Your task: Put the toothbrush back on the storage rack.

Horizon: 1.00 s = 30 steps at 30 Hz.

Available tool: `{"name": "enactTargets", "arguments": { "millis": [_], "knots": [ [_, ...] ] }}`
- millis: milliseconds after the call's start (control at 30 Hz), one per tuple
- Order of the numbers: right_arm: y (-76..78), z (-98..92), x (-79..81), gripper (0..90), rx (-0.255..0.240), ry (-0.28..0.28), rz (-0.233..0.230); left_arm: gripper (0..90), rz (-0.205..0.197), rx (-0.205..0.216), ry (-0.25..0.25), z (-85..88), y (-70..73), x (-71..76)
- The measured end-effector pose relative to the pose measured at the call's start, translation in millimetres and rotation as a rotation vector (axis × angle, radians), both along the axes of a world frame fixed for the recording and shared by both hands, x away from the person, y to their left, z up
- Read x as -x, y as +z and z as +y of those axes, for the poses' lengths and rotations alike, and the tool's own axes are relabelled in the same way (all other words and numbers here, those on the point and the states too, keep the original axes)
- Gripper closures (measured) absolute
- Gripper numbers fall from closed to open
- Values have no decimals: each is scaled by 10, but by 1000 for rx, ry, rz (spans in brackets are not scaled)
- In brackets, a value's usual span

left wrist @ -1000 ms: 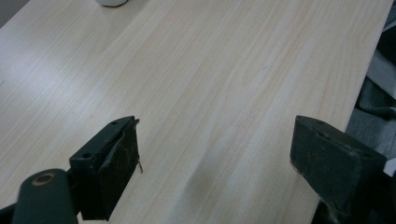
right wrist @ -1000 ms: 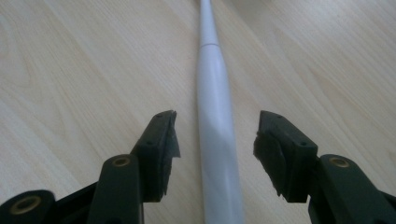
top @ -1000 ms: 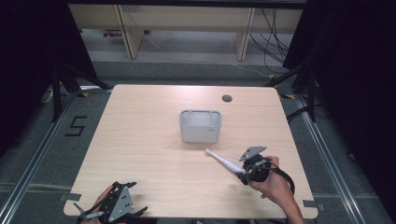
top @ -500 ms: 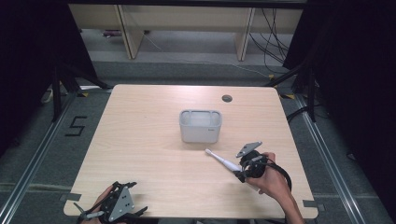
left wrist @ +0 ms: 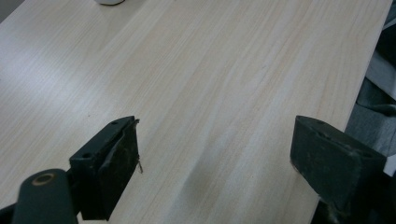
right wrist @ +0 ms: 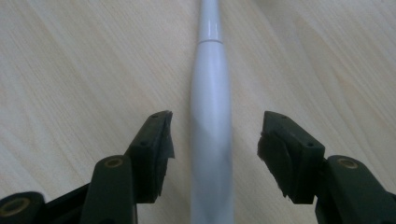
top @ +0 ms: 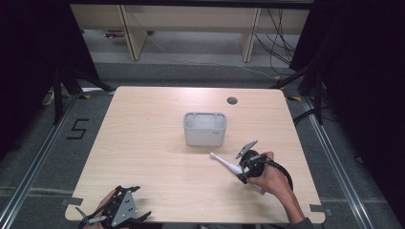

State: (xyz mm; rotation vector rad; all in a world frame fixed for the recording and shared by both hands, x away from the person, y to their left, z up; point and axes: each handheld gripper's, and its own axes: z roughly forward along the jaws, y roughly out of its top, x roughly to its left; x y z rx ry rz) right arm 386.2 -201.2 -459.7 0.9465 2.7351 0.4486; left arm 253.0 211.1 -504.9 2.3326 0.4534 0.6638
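Wooden table (top: 143, 157) bears grey bin (top: 205, 128), contents unclear.

Open table around us
Only the grey bin (top: 205, 129) at mid-table and the white toothbrush (top: 226, 163) just right of it block our way.

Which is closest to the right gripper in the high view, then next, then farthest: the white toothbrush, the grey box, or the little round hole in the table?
From the right gripper:
1. White toothbrush, lying between its jaws.
2. Grey box, mid-table, beyond it.
3. Round hole, near the far edge.
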Motion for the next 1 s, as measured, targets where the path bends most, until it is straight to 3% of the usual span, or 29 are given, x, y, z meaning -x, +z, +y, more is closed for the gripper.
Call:
{"name": "enactTargets", "arguments": {
  "millis": [67,333,400,667,733,867,900,933,1000],
  "knots": [
    [-5,17,-30,456,13,23,-2,150,1,0,-2,1,1,0],
    [-40,108,-75,486,31,17,40,150,-1,2,-2,4,2,1],
    [-53,112,-108,501,37,47,33,149,-2,-2,-3,2,6,4],
    [-60,157,-125,525,49,35,73,150,-2,-2,-2,3,6,4],
    [-58,148,-144,526,65,58,63,150,-3,6,-2,2,2,3],
    [-57,172,-136,531,56,36,86,150,-2,-2,-2,4,6,4],
    [-57,166,-151,532,61,59,78,150,-2,-2,-2,3,6,4],
    [-59,178,-143,534,59,40,89,149,-2,0,-1,2,5,4],
    [-61,180,-158,546,70,56,82,150,-2,-3,-2,4,6,4]
  ]
}}
